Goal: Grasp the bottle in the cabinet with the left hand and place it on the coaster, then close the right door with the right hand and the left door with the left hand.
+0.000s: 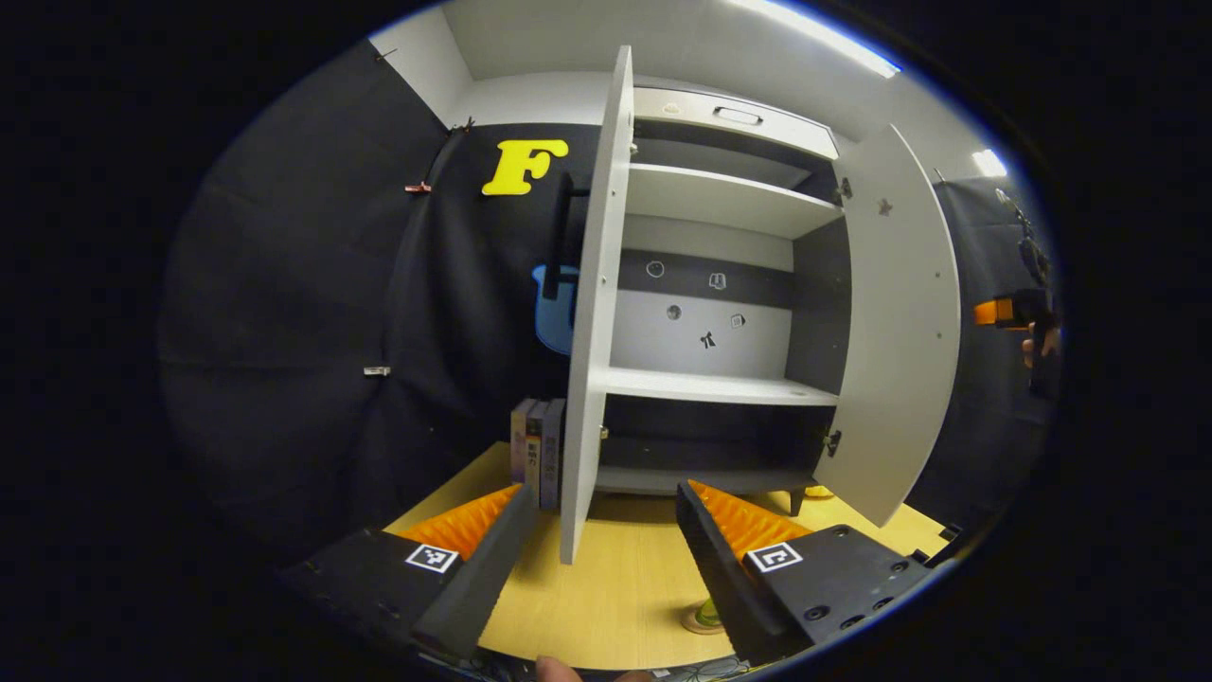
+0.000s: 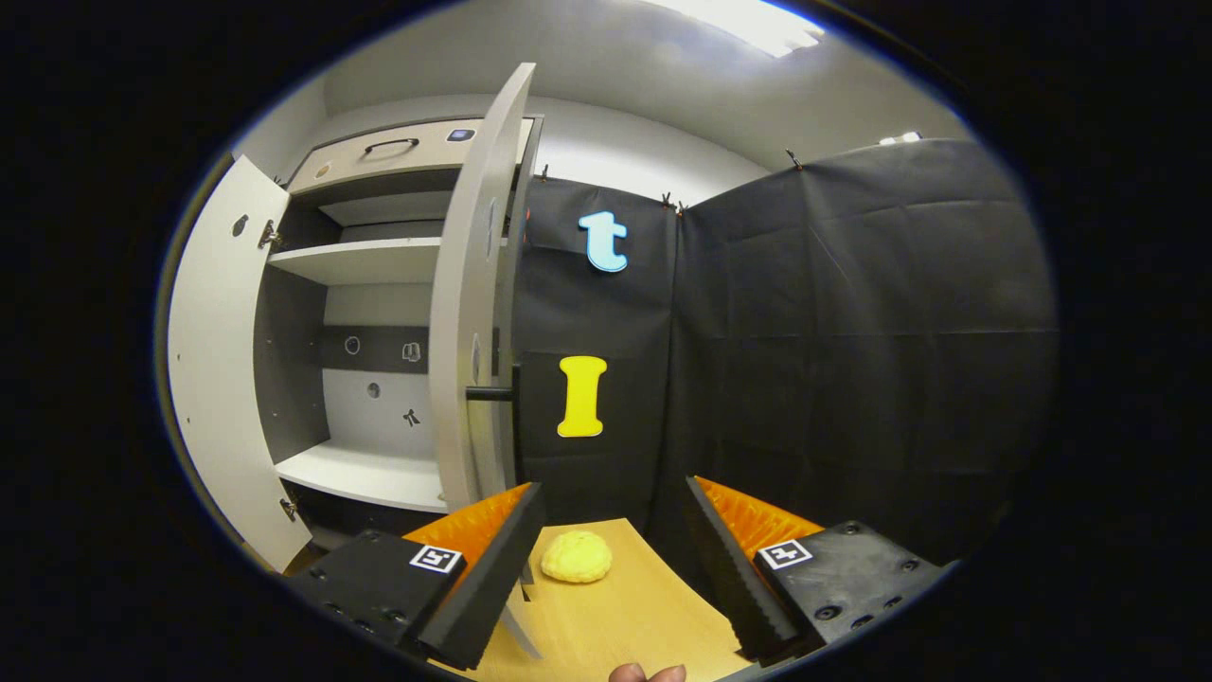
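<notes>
— Wooden tabletop carries the cabinet; how do its doors stand?
— Both swung wide: left door, right door, shelves bare.
— And the bottle?
— Just in front of the cabinet, a sliver of it on the coaster, behind the left gripper, jaws spread, empty.
— The other?
— Right gripper released too, near a yellow bun.
</notes>
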`<state>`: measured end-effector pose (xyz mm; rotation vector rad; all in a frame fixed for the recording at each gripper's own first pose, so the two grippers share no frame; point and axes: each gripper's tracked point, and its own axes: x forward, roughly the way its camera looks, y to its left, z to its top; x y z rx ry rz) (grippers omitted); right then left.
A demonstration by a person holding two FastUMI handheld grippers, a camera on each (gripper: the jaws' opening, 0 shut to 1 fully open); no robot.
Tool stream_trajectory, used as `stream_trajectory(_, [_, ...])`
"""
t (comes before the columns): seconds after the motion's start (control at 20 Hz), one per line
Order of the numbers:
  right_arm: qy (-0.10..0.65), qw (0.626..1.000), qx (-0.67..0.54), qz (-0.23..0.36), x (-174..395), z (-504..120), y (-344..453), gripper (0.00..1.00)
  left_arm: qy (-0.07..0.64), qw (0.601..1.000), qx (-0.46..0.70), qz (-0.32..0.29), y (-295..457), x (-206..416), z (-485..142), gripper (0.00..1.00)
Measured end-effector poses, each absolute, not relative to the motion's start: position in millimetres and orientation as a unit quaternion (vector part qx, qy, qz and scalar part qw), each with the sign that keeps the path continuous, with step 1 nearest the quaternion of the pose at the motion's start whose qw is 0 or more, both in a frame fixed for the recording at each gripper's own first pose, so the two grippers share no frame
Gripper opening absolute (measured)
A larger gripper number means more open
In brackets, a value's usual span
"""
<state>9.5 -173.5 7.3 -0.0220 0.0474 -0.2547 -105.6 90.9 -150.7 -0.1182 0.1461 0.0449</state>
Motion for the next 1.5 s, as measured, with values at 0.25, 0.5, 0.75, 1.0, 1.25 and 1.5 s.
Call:
stream_trajectory(0.25, [0.042, 0.994, 0.013, -0.102, 37, 1, -161, 0.99, 0.068, 0.994, -0.079, 0.036, 118, -105, -126, 0.94])
stream_trajectory(0.5, [0.042, 0.994, 0.031, -0.094, 33, 0, -141, 0.97, 0.057, 0.994, -0.073, 0.049, 147, -102, -107, 0.95])
stream_trajectory(0.75, [0.04, 0.996, 0.048, -0.065, 30, -3, -98, 0.97, 0.04, 0.995, -0.07, 0.053, 167, -93, -88, 0.94])
stream_trajectory(1.0, [0.037, 0.998, 0.052, -0.028, 36, -6, -48, 0.97, 0.051, 0.995, -0.065, 0.051, 170, -80, -82, 0.94])
stream_trajectory(1.25, [0.046, 0.996, 0.07, 0.021, 63, -11, 12, 0.97, 0.042, 0.997, -0.038, 0.047, 169, -77, -70, 0.94])
stream_trajectory(1.5, [0.048, 0.996, 0.055, 0.045, 96, -15, 57, 0.98, 0.046, 0.997, -0.035, 0.057, 180, -81, -65, 0.94])
